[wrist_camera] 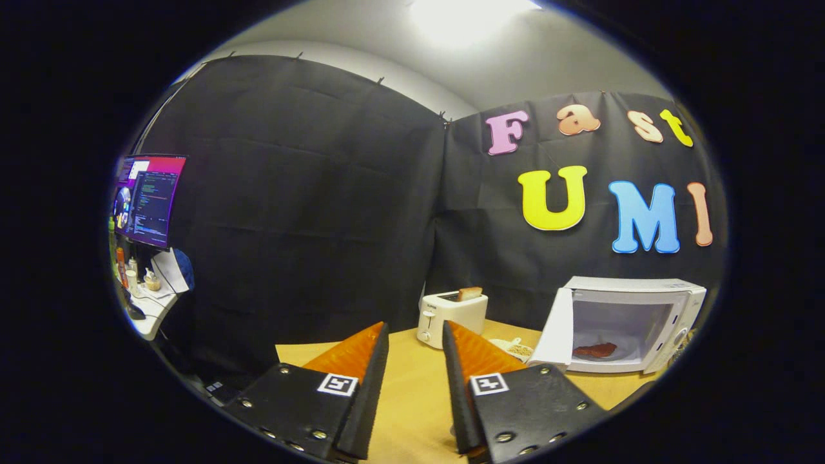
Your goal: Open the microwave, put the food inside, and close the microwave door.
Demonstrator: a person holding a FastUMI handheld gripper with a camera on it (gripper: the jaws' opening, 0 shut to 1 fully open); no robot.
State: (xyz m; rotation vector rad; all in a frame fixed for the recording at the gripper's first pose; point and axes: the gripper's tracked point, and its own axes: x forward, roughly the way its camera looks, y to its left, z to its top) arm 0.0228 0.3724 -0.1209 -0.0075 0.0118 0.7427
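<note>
Gripper (416, 361) fingers stand apart, holding nothing, above the near table (412, 412). Far right, the microwave (635, 322) stands open with the food (595, 350) inside. Remaining step: approach the door (555, 332) from its left and push it steadily until shut.

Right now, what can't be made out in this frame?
- Gripper view: the microwave has its door open edge-on, so the door's front is hidden.
- The food inside is too small to identify.
- The plate sits partly behind the open, empty gripper.
</note>
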